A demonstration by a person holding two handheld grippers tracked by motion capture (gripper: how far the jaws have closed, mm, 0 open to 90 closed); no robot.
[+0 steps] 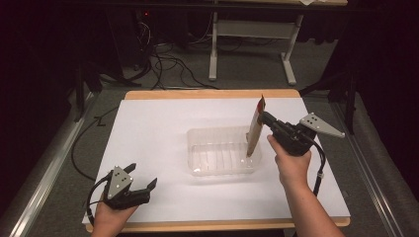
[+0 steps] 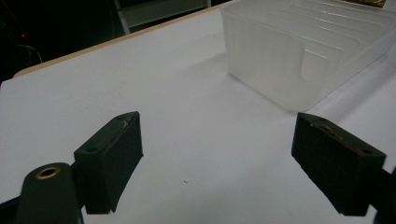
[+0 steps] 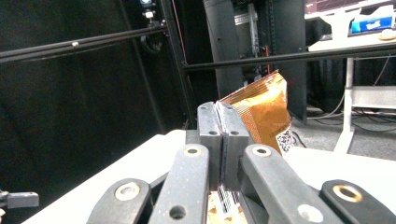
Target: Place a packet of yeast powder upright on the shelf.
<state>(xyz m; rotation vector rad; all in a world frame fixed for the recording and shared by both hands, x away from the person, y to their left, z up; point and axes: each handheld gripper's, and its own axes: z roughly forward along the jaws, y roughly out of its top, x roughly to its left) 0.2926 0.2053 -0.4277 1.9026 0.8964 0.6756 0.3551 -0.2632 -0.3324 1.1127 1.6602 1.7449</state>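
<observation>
- High view: a clear plastic tub (image 1: 223, 150) sits near the middle of the white table (image 1: 148, 128), and that tub is the landmark for everything here.
- At the tub's right end, the right gripper (image 1: 263, 118) has its jaws pressed together on a flat snack packet (image 1: 255, 129).
- The packet stands nearly upright, its red top edge above the tub and its lower end down inside the tub's right end; whether it touches the bottom, I cannot tell.
- The right hand (image 1: 292, 165) grips the tool just right of the tub, forearm coming in from the near edge.
- Right gripper view: the right gripper's two jaws meet with the packet (image 3: 264, 109) pinched between them, its orange crinkled top poking up behind and a printed code patch below.
- Well off to the tub's near left, the left gripper (image 1: 143, 177) rests low by the table's front edge, held in the left hand (image 1: 111, 215).
- Left gripper view: the left gripper (image 2: 217, 154) has its jaws spread wide, nothing between them but bare white table (image 2: 187, 121).
- In that same view the tub (image 2: 299, 51) sits ahead and to the right, ribbed floor showing through its cloudy wall, well apart from the jaws.
</observation>
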